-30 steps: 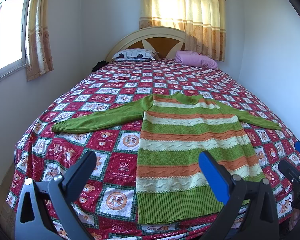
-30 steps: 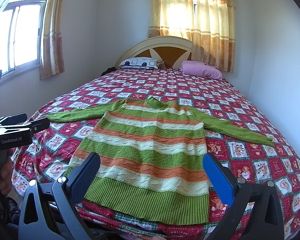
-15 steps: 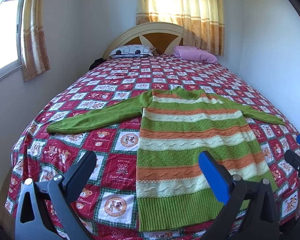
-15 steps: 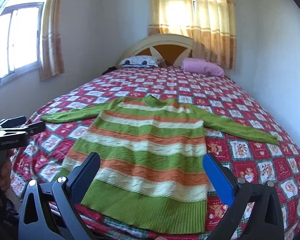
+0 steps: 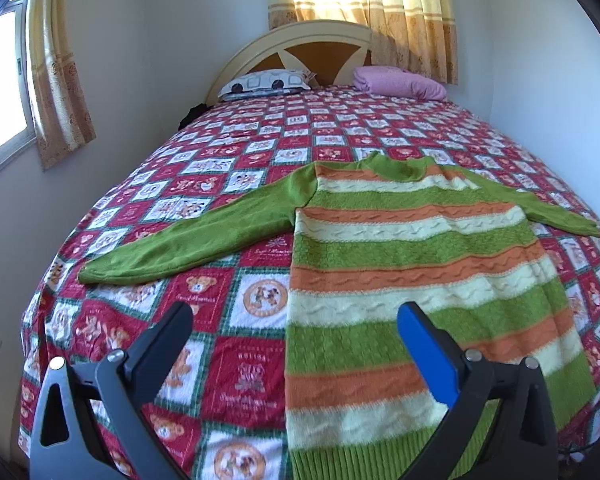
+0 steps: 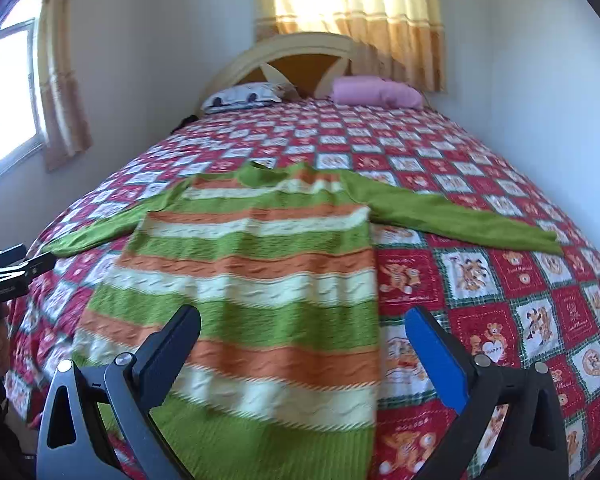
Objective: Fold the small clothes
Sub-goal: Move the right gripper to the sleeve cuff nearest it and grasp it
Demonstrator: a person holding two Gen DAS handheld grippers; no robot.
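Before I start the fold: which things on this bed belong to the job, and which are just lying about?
In the job:
- striped sweater, spread flat, sleeves out
- left gripper, open
- right gripper, open
- bedspread, the work surface

Just lying about:
- patterned pillow at the headboard
- pink bundle beside it
- dark item at the bed's far left edge, too small to identify

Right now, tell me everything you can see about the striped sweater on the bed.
The sweater is a knit with green, orange and cream bands across the body, plain green sleeves and collar, and a ribbed green hem. It lies flat and unfolded on the patterned bedspread, collar toward the headboard, hem at the near edge, both sleeves spread out to the sides. Neither hand-held gripper touches it.
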